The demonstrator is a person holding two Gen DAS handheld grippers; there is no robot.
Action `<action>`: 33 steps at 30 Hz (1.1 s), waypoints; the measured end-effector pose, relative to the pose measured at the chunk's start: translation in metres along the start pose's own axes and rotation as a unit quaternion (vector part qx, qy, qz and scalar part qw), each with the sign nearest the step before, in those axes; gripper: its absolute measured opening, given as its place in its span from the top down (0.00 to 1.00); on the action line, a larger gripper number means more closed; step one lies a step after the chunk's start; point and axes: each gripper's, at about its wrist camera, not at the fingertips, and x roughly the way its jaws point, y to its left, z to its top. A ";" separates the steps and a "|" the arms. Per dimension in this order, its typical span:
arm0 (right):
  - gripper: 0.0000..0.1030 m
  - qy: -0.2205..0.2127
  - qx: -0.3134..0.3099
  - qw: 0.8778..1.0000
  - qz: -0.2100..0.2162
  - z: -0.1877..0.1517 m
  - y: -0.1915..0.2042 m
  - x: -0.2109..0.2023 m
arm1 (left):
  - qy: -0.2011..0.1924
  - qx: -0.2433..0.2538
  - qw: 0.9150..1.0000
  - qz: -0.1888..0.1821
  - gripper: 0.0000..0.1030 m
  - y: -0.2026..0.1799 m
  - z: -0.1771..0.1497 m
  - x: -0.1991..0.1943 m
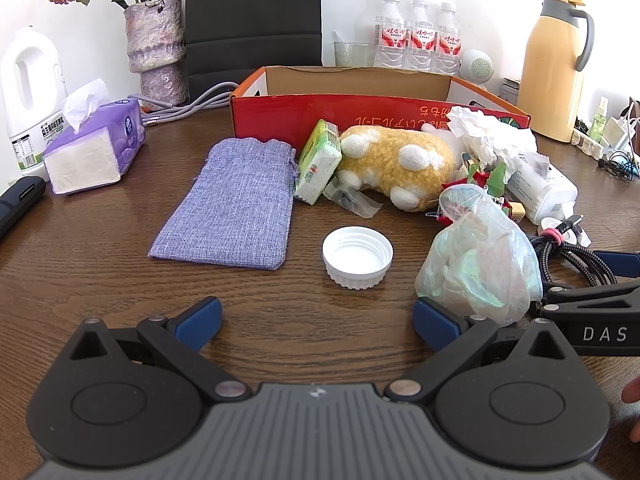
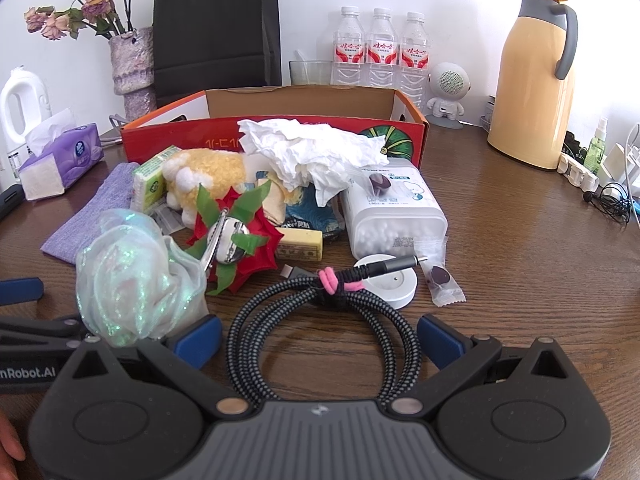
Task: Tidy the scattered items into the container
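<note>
Cable: coiled, tied with pink band, flat on table just in front of right gripper; jaws wide, holding nothing. Coil's long axis runs from gripper toward box; plug end points right, resting on white puck.

Risks: loops slip or snag puck when lifted. Left gripper, jaws wide, empty; cap ahead, well short of box. Bag touches its right jaw, may drag.
</note>
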 end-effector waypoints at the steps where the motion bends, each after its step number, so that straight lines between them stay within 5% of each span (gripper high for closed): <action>1: 0.00 0.000 0.000 1.000 0.001 -0.002 0.001 0.000 | 0.000 0.000 1.000 0.000 0.00 0.000 0.000 0.000; 24: 0.00 0.011 -0.008 1.000 0.006 -0.002 -0.001 -0.005 | -0.004 0.024 1.000 -0.014 0.00 0.003 -0.004 -0.010; 28: 0.00 0.001 -0.060 0.998 -0.004 -0.012 -0.006 -0.031 | -0.057 0.026 0.996 -0.059 0.00 0.015 -0.003 -0.035; 33: 0.00 -0.020 -0.105 0.994 -0.015 -0.013 -0.011 -0.056 | -0.057 0.030 0.996 -0.062 0.00 0.021 0.011 -0.025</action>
